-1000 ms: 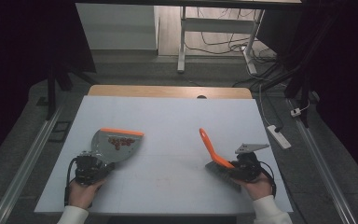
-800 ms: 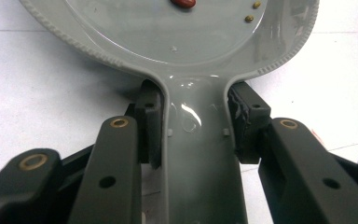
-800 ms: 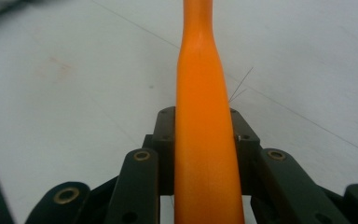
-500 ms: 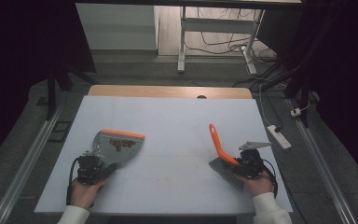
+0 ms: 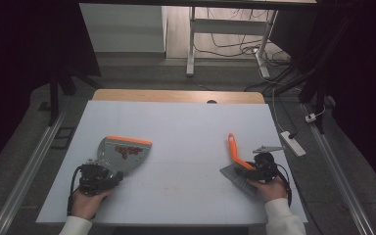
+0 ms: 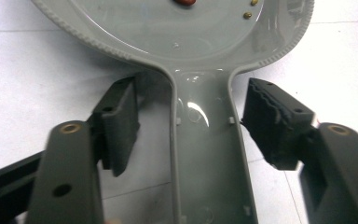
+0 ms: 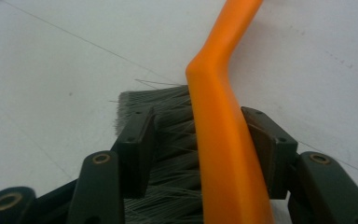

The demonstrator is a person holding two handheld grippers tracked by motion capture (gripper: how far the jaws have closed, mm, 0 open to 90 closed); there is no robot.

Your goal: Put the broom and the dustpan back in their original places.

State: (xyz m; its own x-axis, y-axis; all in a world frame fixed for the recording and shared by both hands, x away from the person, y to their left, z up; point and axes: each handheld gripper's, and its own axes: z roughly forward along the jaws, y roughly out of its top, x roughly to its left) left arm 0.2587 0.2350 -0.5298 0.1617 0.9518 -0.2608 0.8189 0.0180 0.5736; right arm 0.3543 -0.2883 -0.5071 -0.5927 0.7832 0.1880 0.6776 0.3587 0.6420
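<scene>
White table (image 5: 186, 122). Grey dustpan (image 5: 122, 152) lies flat at left with red bits in its tray, handle between the left gripper (image 6: 191, 126) jaws, which have just opened, pads clear. Orange-handled brush (image 5: 237, 164) lies at right, bristles down; right gripper (image 7: 198, 140) jaws just opened, brush loose between them.

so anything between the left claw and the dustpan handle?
Nothing visible. The left claw has just been opening; the dustpan handle lies bare between the jaws, with a gap on each side, on the table.
</scene>
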